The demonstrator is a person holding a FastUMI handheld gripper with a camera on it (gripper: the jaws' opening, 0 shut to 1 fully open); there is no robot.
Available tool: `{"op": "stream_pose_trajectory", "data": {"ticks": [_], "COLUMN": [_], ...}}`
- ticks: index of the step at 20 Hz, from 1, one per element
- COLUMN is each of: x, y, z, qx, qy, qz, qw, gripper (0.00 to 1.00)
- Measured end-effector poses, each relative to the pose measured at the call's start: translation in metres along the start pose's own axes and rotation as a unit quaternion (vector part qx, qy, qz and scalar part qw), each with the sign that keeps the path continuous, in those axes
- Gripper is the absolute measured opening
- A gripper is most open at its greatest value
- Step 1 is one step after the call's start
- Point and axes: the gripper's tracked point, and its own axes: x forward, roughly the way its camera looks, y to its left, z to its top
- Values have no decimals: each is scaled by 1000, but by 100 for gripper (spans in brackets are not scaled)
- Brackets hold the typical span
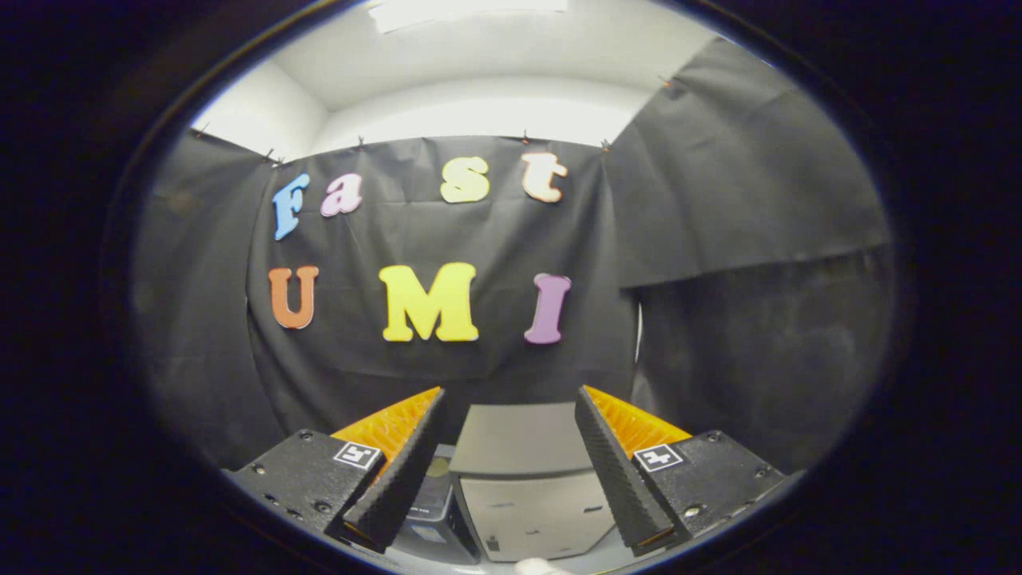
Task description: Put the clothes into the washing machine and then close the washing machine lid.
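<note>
My gripper [511, 399] is open, its two fingers spread wide with nothing between them. Below and beyond the fingers stands a small grey box-shaped washing machine [527, 471], seen from above and in front, its flat lid [519, 438] lying down on top. A small pale patch [536, 567] shows just in front of the machine, too little of it to tell what it is.
A dark object [431, 503] sits beside the machine behind my left finger. Black cloth walls close the booth behind and on both sides, with white wall above them.
</note>
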Motion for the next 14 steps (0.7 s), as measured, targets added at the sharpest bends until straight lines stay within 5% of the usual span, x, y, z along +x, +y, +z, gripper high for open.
{"op": "stream_pose_trajectory", "data": {"ticks": [6, 14], "x": [-48, -81], "y": [-94, -124], "z": [-127, -175], "qx": [4, -4], "qy": [88, 133], "qz": [-26, -32], "qw": [996, 991], "gripper": [100, 100]}}
